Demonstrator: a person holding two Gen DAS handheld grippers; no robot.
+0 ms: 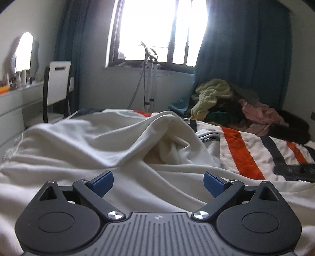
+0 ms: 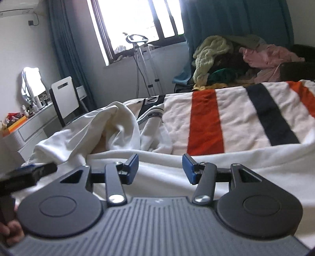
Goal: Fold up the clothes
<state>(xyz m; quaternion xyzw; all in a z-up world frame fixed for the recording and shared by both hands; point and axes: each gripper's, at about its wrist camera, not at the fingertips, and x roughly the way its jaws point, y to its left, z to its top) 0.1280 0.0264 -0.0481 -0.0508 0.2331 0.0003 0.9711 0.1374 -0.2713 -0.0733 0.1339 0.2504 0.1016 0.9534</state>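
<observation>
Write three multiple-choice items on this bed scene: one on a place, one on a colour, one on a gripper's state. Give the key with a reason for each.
1. Where does the pile of unfolded clothes lie?
A. At the far end of the bed, before the blue curtain
B. On the white chair
C. Under the window on the floor

2. Which stripes cross the bedspread?
A. Green and yellow
B. Orange and dark navy
C. Pink and grey

3. How does the right gripper stand?
A. Shut on the white garment
B. Shut on nothing
C. Open, with nothing between its pads

Key: A, the heap sits beyond the striped spread against the curtain; B, an orange band and a dark band run over the white ground; C, the blue pads stand apart above the white garment, clamping nothing.
</observation>
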